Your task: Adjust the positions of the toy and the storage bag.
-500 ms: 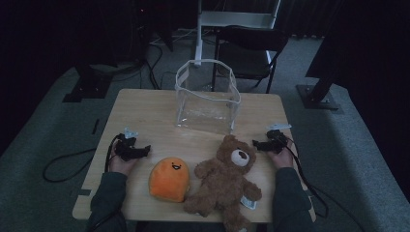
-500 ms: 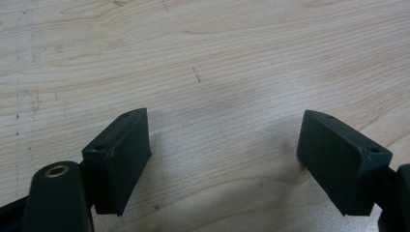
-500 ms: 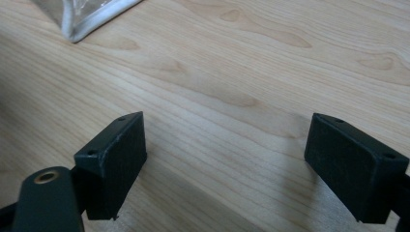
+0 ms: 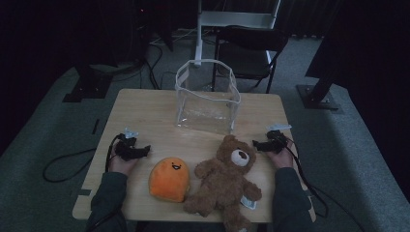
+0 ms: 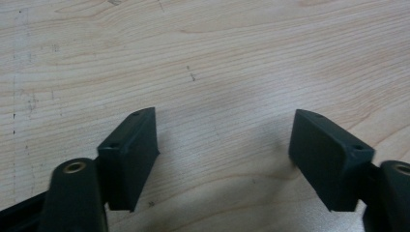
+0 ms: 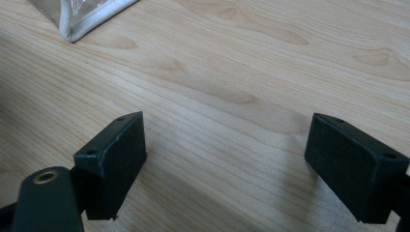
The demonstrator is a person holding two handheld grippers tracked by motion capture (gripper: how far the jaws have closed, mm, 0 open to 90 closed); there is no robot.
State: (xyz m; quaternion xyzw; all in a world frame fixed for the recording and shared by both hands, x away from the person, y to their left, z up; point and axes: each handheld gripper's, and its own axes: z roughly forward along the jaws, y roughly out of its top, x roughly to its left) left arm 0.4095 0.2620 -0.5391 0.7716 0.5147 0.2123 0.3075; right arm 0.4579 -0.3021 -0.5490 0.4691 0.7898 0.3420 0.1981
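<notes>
A brown teddy bear (image 4: 227, 181) lies on its back at the front middle of the wooden table (image 4: 145, 111). An orange plush with a smiling face (image 4: 169, 179) rests just left of it. Behind them stands a clear plastic bag (image 4: 207, 99) with a white rim, its mouth open upward. My left gripper (image 4: 144, 151) rests on the table left of the orange plush, open, nothing between its jaws (image 5: 222, 145). My right gripper (image 4: 256, 143) sits right of the bear's head, pointing at it, open and empty (image 6: 227, 154). A corner of the bag (image 6: 82, 17) shows in the right gripper view.
A dark chair (image 4: 249, 46) and a white stand (image 4: 198, 34) are behind the table. Black stand bases (image 4: 319, 96) sit on the grey floor at both sides. Cables (image 4: 63, 166) trail from both grippers off the table edges.
</notes>
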